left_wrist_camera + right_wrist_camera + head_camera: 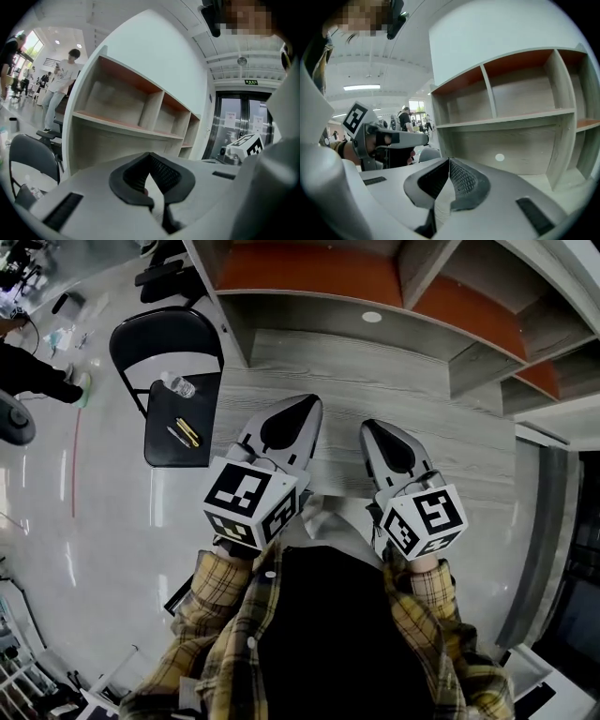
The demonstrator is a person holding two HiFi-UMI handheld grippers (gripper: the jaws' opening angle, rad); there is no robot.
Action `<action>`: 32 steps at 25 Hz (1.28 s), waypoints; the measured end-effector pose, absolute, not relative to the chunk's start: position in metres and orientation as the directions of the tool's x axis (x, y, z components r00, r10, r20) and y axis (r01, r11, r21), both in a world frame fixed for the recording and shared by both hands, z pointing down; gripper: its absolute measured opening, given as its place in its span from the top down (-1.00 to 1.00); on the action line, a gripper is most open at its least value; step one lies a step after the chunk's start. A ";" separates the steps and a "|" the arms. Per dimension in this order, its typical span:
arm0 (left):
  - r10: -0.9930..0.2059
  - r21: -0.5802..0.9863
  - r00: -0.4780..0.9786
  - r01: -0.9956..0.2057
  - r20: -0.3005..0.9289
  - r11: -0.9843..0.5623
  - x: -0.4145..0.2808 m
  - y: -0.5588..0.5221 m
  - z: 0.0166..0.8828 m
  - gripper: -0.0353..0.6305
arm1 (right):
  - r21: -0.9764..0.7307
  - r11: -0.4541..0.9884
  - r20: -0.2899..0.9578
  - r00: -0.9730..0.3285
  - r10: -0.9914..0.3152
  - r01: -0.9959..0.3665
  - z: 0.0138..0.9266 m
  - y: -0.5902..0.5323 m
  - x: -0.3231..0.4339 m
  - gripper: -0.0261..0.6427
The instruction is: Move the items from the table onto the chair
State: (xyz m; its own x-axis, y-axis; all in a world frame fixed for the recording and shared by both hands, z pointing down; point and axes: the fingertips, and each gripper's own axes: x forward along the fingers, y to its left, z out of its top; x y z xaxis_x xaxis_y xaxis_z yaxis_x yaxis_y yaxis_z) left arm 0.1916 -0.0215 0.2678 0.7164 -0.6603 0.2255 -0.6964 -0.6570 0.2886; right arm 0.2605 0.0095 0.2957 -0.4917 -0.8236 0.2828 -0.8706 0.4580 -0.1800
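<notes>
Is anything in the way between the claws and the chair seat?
Nothing visible does. The left claw and right claw hang shut and empty over the table; the chair stands beside its left edge.

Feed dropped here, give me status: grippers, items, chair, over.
Left gripper, right gripper: jaws shut, empty, above table. Bottle, yellow pen, dark pen on chair seat. No items seen on table. Nothing in the way.

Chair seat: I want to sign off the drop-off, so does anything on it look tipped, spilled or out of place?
Only the clear bottle stands out: it appears to lie on its side at the back of the chair seat. The two pen-like items lie side by side. No spill shows.
</notes>
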 end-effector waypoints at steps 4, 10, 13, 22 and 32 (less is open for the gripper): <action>-0.635 0.273 0.740 -0.672 0.220 -0.689 0.208 -0.016 0.262 0.88 | -0.159 0.423 0.268 -0.452 -0.851 -0.892 0.283 0.012 0.284 0.87; -0.563 0.260 0.802 -0.597 0.198 -0.759 0.228 -0.011 0.255 0.88 | -0.169 0.379 0.262 -0.413 -0.873 -0.910 0.277 0.015 0.298 0.87; -0.546 0.249 0.820 -0.573 0.173 -0.781 0.234 -0.012 0.251 0.88 | -0.162 0.383 0.263 -0.414 -0.872 -0.909 0.275 0.015 0.297 0.87; -0.476 0.259 0.865 -0.502 0.160 -0.825 0.233 -0.010 0.249 0.88 | -0.167 0.370 0.278 -0.404 -0.871 -0.914 0.275 0.023 0.288 0.87; -0.450 0.238 0.875 -0.483 0.181 -0.843 0.229 -0.009 0.255 0.88 | -0.177 0.372 0.283 -0.409 -0.867 -0.911 0.282 0.020 0.278 0.87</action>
State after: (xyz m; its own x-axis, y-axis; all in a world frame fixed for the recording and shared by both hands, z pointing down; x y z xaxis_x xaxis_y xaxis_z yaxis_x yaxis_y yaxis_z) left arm 0.2291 -0.0086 0.2548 0.8745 -0.4501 0.1807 -0.4829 -0.8426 0.2382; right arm 0.2776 0.0199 0.2819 -0.4092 -0.8673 0.2833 -0.9112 0.3722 -0.1768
